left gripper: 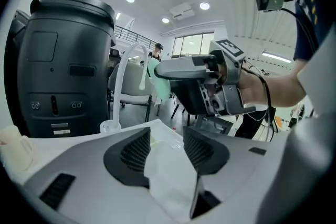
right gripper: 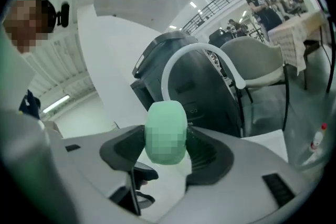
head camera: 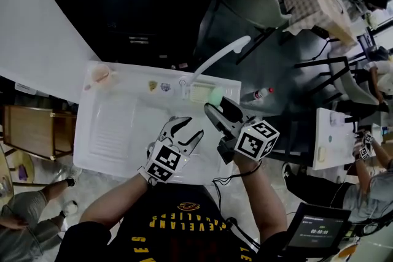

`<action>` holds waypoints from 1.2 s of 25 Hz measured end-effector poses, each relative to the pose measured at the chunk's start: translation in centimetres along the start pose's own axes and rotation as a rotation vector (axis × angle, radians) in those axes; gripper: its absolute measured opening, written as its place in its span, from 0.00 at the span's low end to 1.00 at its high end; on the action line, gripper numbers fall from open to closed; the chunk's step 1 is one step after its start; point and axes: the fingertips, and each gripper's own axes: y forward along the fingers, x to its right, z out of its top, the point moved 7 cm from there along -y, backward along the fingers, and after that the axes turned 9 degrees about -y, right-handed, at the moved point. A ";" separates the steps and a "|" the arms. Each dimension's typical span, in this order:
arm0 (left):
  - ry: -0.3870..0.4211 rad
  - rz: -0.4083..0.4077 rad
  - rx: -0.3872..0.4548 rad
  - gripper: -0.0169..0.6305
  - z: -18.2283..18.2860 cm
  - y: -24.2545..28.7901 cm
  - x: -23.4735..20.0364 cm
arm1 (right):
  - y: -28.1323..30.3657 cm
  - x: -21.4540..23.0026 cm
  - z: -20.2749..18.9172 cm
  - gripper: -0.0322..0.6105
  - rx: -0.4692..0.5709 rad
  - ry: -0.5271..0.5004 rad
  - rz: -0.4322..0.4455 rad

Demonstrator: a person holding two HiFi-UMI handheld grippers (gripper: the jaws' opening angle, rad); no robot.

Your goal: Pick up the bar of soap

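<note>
Bar of soap (head camera: 216, 96), pale green, oval, sits clamped in the fingers of the right gripper (head camera: 220, 106) in the head view. It is held off the white moulded sink unit (head camera: 116, 126), just beside a pale yellow rectangular block (head camera: 199, 93) at the foot of the white curved faucet (head camera: 215, 58). Left gripper (head camera: 187, 129) hangs over the basin w/ fingers apart and nothing between them, near the right one but not touching. A clear plastic bottle w/ red cap (head camera: 258, 95) lies past the sink's right end.

Left gripper view: the left gripper (left gripper: 167, 134) shows both ribbed black fingers (left gripper: 128, 157) spread, only white sink surface in the gap. Opposite, the right gripper (left gripper: 163, 73) comes in from the right, the green bar of soap (left gripper: 160, 86) at its tip. Faucet (left gripper: 123, 81) arches to the left, in front of a big black appliance (left gripper: 58, 60).

Right gripper view: the bar of soap (right gripper: 165, 131) fills the gap of the right gripper (right gripper: 165, 136), pinched on both sides by the fingers (right gripper: 207, 155). Behind it are the faucet (right gripper: 199, 55), the black appliance (right gripper: 205, 92) and a grey chair (right gripper: 257, 65). The bottle (right gripper: 316, 139) is at far right.
</note>
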 end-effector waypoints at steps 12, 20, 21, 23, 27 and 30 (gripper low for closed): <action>0.132 -0.014 0.164 0.34 5.1 -5.0 1.5 | -1.6 -5.2 0.9 0.46 0.135 0.261 0.156; 0.176 -0.065 0.254 0.34 7.1 -7.1 2.7 | -2.0 -7.3 0.8 0.46 0.193 0.332 0.201; 0.177 -0.066 0.258 0.34 7.2 -7.2 2.8 | -2.0 -7.5 0.8 0.46 0.199 0.338 0.203; 0.177 -0.065 0.266 0.34 7.3 -7.5 2.9 | -2.0 -7.8 0.7 0.46 0.209 0.349 0.207; 0.178 -0.066 0.272 0.33 7.4 -7.9 2.8 | -2.1 -8.3 0.5 0.46 0.219 0.356 0.213; 0.197 -0.068 0.267 0.33 7.5 -8.2 3.0 | -2.2 -8.7 0.3 0.46 0.223 0.353 0.215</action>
